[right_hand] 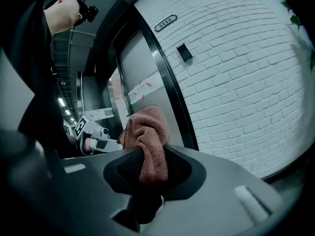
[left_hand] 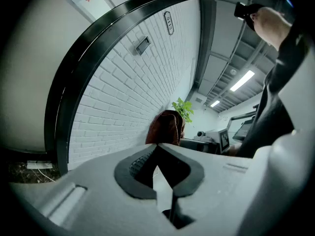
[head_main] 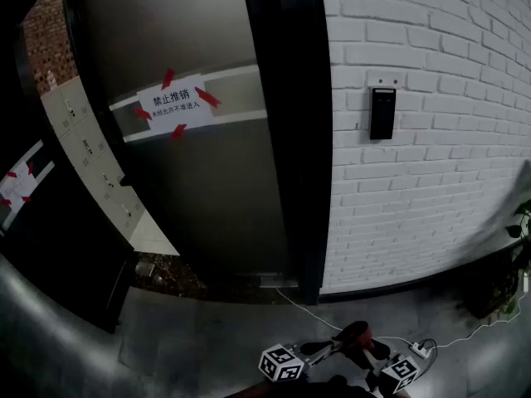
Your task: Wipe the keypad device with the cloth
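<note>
The keypad device (head_main: 382, 113) is a small black box on the white brick wall (head_main: 448, 164), right of the door and well above both grippers. It also shows in the left gripper view (left_hand: 142, 44) and the right gripper view (right_hand: 184, 52). My right gripper (right_hand: 150, 168) is shut on a reddish-brown cloth (right_hand: 147, 141), which bunches out past the jaws. In the head view the cloth (head_main: 357, 336) sits low, between the two marker cubes. My left gripper (left_hand: 165, 173) has its jaws together with nothing in them; it faces the cloth (left_hand: 165, 127).
A grey door with a taped paper sign (head_main: 172, 104) stands in a black frame (head_main: 290, 139) left of the keypad. A room-number plate (right_hand: 165, 22) hangs above it. A potted plant (head_main: 521, 222) is at the right, and a power strip with a cable (head_main: 421, 348) lies on the floor.
</note>
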Available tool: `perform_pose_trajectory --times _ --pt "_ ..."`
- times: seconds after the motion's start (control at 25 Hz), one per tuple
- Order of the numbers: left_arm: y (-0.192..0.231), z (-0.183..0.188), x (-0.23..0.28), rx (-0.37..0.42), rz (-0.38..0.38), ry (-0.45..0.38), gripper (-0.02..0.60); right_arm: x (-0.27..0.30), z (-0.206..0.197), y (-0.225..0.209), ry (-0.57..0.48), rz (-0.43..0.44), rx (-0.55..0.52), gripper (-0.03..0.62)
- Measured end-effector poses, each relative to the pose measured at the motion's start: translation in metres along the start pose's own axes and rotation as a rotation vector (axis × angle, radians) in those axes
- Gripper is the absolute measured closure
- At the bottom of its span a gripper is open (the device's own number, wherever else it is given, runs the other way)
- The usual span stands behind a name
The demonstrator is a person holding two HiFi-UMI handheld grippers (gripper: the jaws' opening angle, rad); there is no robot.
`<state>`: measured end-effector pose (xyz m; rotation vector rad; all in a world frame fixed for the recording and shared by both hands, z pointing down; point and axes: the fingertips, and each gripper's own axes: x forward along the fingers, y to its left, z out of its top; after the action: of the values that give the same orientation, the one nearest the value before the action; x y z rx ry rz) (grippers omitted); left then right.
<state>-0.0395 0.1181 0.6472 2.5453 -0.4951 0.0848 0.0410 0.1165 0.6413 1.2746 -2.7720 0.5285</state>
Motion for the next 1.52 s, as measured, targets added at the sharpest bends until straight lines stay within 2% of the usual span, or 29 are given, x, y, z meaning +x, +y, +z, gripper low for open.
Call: perform_pose_trajectory --times 0.28,0.56,0.76,0.92,1.24,1.52 --pt "0.011 0.001 -0.034 -0.010 0.022 -0.019 0.578 0.016 0.001 0.015 0.012 -0.012 -0.031 0.507" --pt "0.032 0.011 -0.034 -0.022 0.067 -0.025 0.578 0.035 0.012 -0.005 0.026 0.010 -0.028 0.506" --pt "0.055 0.022 0.003 -0.043 0.094 -0.010 0.578 0.056 0.019 -0.045 0.034 0.056 -0.014 0.507" --pt "0.072 0.050 0.046 -0.044 0.113 -0.008 0.578 0.068 0.037 -0.087 0.031 0.097 0.002 0.506" --pt "0.101 0.111 0.133 0.035 0.159 -0.012 0.578 0.088 0.077 -0.175 0.025 0.162 0.005 0.507" --pt "0.123 0.132 0.147 0.019 0.233 -0.061 0.578 0.104 0.092 -0.212 0.053 0.210 -0.019 0.507"
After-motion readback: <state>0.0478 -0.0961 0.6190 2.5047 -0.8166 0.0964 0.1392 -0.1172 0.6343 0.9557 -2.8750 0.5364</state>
